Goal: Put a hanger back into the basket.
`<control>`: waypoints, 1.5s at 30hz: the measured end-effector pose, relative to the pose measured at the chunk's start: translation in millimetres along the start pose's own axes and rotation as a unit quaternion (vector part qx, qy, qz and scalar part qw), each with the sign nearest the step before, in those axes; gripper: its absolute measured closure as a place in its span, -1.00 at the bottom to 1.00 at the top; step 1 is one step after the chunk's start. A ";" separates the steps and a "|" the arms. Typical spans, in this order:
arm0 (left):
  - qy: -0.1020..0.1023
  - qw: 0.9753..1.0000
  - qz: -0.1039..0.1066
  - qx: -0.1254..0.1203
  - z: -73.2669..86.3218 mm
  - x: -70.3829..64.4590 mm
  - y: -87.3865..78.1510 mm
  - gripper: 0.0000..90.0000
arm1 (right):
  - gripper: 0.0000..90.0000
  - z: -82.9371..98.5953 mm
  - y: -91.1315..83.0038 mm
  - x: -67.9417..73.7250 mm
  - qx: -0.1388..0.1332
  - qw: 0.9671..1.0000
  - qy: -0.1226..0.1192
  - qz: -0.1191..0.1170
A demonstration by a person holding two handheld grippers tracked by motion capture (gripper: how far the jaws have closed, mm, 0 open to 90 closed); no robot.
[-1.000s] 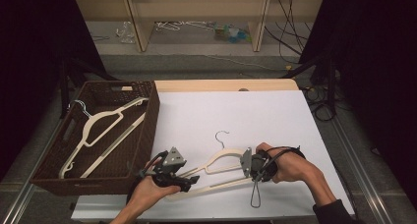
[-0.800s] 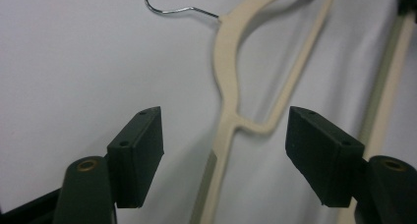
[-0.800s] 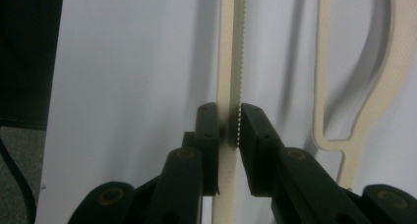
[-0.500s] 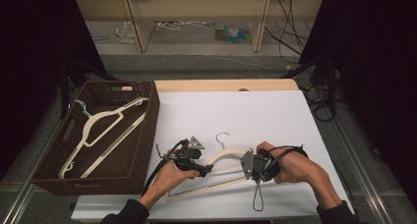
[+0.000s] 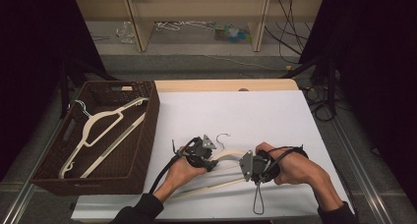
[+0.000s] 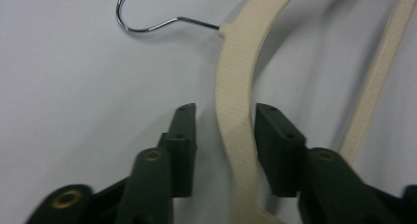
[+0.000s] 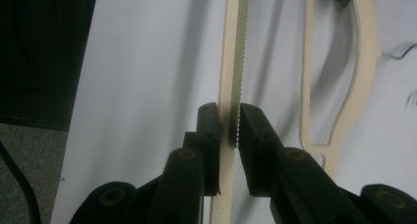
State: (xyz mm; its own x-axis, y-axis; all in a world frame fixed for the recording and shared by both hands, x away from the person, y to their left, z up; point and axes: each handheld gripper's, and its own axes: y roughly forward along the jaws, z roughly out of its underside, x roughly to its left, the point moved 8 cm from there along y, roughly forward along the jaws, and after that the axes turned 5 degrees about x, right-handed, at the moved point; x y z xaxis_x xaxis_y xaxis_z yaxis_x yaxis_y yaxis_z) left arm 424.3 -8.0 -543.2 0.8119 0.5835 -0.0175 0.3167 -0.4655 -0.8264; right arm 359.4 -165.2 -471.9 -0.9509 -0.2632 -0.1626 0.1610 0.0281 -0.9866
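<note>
A cream plastic hanger with a wire hook lies on the white table sheet. In the right gripper view my right gripper is shut on the hanger's ridged lower bar; in the high view it sits at the hanger's right end. My left gripper is open, its jaws straddling the hanger's curved shoulder just below the hook, with a gap on each side. From above, the left gripper rests by the hanger's neck.
A dark wicker basket stands at the table's left with another cream hanger lying in it. Behind the table a low wooden shelf holds loose wire hangers. Cables trail at the right.
My left gripper moved right and forward from the front-left of the hanger onto its shoulder near the hook. The right gripper kept its hold and barely moved.
</note>
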 end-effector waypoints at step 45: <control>-0.134 0.970 0.163 -0.121 -7.3 -12.1 -74.5 0.88 | 0.50 8.7 26.4 -4.2 -0.081 0.993 0.084 0.002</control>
State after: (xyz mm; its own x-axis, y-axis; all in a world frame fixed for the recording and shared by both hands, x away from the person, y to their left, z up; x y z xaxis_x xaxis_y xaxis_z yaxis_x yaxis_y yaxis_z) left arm 394.4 14.8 -477.3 0.7419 0.5162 -0.4279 0.1974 -0.7781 -0.5963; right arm 370.0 -171.7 -497.2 -0.9833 -0.0994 -0.1528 0.1324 0.1866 -0.9735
